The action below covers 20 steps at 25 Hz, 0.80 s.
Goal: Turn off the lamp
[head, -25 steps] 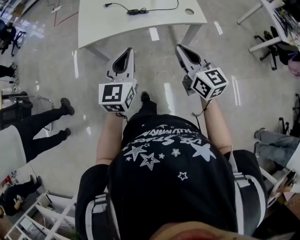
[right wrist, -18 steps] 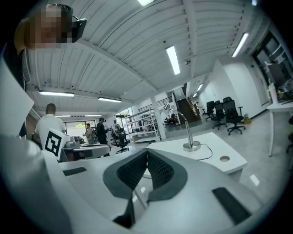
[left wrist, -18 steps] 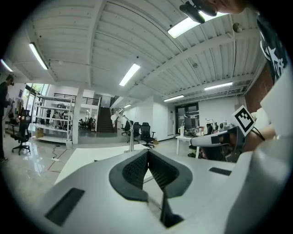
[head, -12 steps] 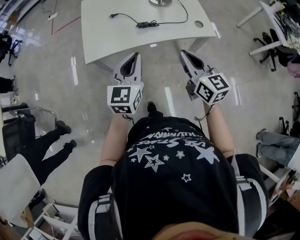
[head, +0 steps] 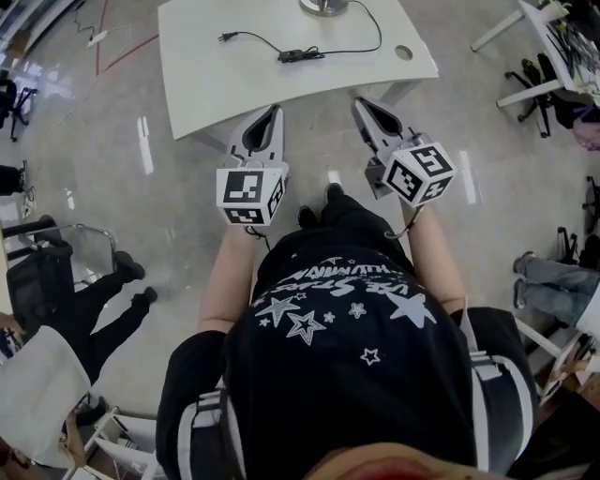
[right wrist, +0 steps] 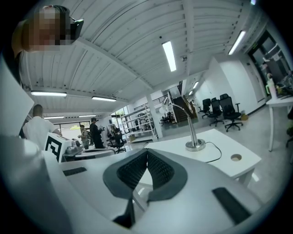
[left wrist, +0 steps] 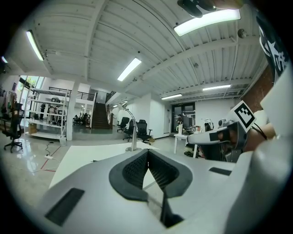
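A silver gooseneck lamp (right wrist: pixel 192 132) stands at the far edge of a white table (head: pixel 206 75); the head view shows only its round base (head: pixel 323 6). Its black cord runs left across the tabletop through an inline switch (head: pixel 300 54) to a loose plug (head: pixel 225 37). My left gripper (head: pixel 274 111) and right gripper (head: pixel 359 101) are held side by side over the floor, tips at the table's near edge, both shut and empty. The left gripper view shows the lamp (left wrist: pixel 132 135) straight ahead beyond the shut left gripper (left wrist: pixel 148 151). In the right gripper view the right gripper (right wrist: pixel 147 151) is shut too.
A round cable hole (head: pixel 404 52) sits in the table's right corner. People sit or stand at the left (head: pixel 84 309) and right (head: pixel 553 277). Office chairs (head: pixel 539 89) and another white desk (head: pixel 525 19) are at the right, a shelf frame (head: pixel 112 441) at lower left.
Both grippers have moved forward with the person towards the white table. The table has come nearer and the lamp's base has entered the head view. Both stay shut.
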Each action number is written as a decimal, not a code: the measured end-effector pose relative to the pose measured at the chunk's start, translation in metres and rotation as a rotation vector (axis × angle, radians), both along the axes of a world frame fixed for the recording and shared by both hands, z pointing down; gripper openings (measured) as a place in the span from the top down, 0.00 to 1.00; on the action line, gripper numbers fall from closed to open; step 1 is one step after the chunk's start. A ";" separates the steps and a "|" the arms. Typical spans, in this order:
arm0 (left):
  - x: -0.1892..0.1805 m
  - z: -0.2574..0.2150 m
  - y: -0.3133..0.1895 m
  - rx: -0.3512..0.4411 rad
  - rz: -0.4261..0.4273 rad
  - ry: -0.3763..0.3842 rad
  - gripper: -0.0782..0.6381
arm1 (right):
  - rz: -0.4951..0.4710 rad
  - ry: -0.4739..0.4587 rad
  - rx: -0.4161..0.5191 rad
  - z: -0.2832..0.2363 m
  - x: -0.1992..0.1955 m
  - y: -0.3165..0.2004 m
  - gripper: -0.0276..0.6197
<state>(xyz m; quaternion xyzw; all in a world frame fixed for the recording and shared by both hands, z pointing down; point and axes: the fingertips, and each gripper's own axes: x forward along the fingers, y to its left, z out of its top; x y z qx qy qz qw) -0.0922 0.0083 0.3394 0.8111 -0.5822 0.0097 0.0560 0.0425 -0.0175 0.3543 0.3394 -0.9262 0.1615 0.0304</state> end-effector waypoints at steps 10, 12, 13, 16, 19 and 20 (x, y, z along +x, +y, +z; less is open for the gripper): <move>-0.021 0.009 -0.019 -0.024 -0.025 -0.013 0.88 | -0.056 -0.023 -0.006 0.004 -0.034 -0.045 0.95; -0.026 0.013 -0.031 -0.034 -0.039 -0.019 0.88 | -0.067 -0.025 -0.007 0.007 -0.040 -0.062 0.95; -0.028 0.014 -0.038 -0.038 -0.044 -0.021 0.88 | -0.072 -0.027 -0.009 0.008 -0.043 -0.070 0.95; -0.038 0.020 -0.056 -0.053 -0.048 -0.025 0.88 | -0.080 -0.030 -0.024 0.013 -0.052 -0.091 0.95; -0.051 0.031 -0.072 -0.084 -0.048 -0.034 0.88 | -0.085 -0.029 -0.040 0.018 -0.065 -0.111 0.95; -0.051 0.035 -0.078 -0.094 -0.047 -0.039 0.88 | -0.087 -0.030 -0.044 0.019 -0.065 -0.119 0.95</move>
